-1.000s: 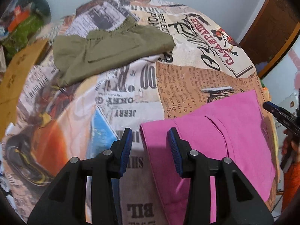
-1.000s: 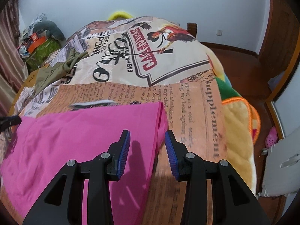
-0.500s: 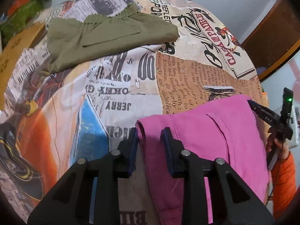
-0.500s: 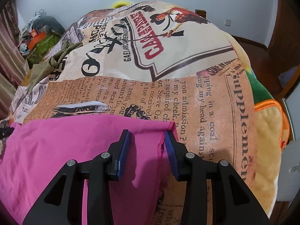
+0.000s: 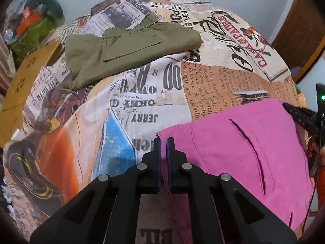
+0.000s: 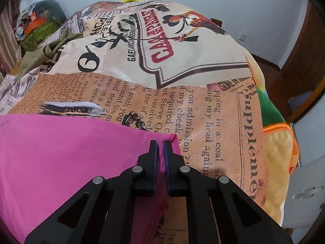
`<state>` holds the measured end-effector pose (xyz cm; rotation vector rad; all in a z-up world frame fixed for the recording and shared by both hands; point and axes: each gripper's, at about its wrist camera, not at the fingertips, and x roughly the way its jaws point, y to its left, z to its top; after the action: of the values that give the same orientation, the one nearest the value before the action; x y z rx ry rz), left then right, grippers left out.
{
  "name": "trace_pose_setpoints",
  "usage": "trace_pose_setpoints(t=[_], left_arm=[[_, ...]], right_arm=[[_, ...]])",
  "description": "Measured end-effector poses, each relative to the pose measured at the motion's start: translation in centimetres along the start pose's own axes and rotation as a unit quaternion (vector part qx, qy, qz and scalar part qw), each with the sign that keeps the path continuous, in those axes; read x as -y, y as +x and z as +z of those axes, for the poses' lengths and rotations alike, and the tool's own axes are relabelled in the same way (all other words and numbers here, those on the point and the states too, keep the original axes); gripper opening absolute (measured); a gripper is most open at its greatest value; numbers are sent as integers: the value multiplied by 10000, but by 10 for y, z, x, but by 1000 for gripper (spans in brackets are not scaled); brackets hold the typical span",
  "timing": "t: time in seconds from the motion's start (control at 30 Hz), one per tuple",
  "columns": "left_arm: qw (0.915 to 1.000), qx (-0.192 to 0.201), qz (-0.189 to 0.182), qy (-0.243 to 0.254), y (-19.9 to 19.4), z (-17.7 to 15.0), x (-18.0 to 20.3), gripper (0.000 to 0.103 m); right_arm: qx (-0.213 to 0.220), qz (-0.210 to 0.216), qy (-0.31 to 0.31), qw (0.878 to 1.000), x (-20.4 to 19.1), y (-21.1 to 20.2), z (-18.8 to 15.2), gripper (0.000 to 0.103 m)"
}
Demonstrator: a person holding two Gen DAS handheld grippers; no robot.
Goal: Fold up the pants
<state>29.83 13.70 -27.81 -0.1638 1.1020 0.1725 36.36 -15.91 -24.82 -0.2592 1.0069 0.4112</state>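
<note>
Pink pants (image 5: pixel 243 152) lie flat on the bed's newspaper-print cover, a slit pocket showing on top. My left gripper (image 5: pixel 163 142) is shut on their near left corner, with pink cloth pinched between the blue pads. In the right wrist view the pink pants (image 6: pixel 71 152) fill the lower left, and my right gripper (image 6: pixel 160 144) is shut on their hemmed right corner. The right gripper's black tip (image 5: pixel 300 118) also shows at the far right of the left wrist view, on the pants' edge.
Folded olive-green pants (image 5: pixel 130 50) lie farther back on the cover. A cardboard piece (image 5: pixel 22 81) and a pile of clutter (image 5: pixel 34 32) sit at the left. The bed's right edge with a yellow blanket (image 6: pixel 278 162) drops to a wooden floor.
Both grippers went from open astride the pink pants' corners to shut on the cloth. The right one also moved down and closer to the hem.
</note>
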Motion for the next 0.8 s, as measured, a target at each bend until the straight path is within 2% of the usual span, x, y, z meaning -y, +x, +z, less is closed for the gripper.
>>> trace_pose_setpoints(t=[0.13,0.23,0.3,0.37,0.4,0.47,0.53,0.63,0.8], left_arm=[[10000,-14,-42,76,-13,2,1,8],[9996,209,-50,156,-32,8,3,8],[9984,410,16,381,-47,13,13,8],[9972,530,-53,532,-56,17,22,15],[9965,579,-112,600,-60,19,29,18],[9952,625,-219,714,-61,23,43,37],[9948,579,-266,794,-56,25,55,44],[9946,363,-275,929,-41,25,67,47],[9932,-237,-177,1125,-7,15,76,49]], right_arm=[[-142,19,36,9999,-1,-12,6,6],[149,346,-32,9993,-8,-40,10,7],[319,445,-149,9984,-17,-58,13,8],[441,638,-263,9966,-28,-74,18,10],[483,747,-308,9956,-35,-80,20,16],[556,967,-363,9931,-47,-88,24,31],[623,1120,-382,9910,-62,-92,25,54],[582,1245,-475,9894,-86,-87,25,61],[-65,1486,-621,9869,-113,-56,16,61]])
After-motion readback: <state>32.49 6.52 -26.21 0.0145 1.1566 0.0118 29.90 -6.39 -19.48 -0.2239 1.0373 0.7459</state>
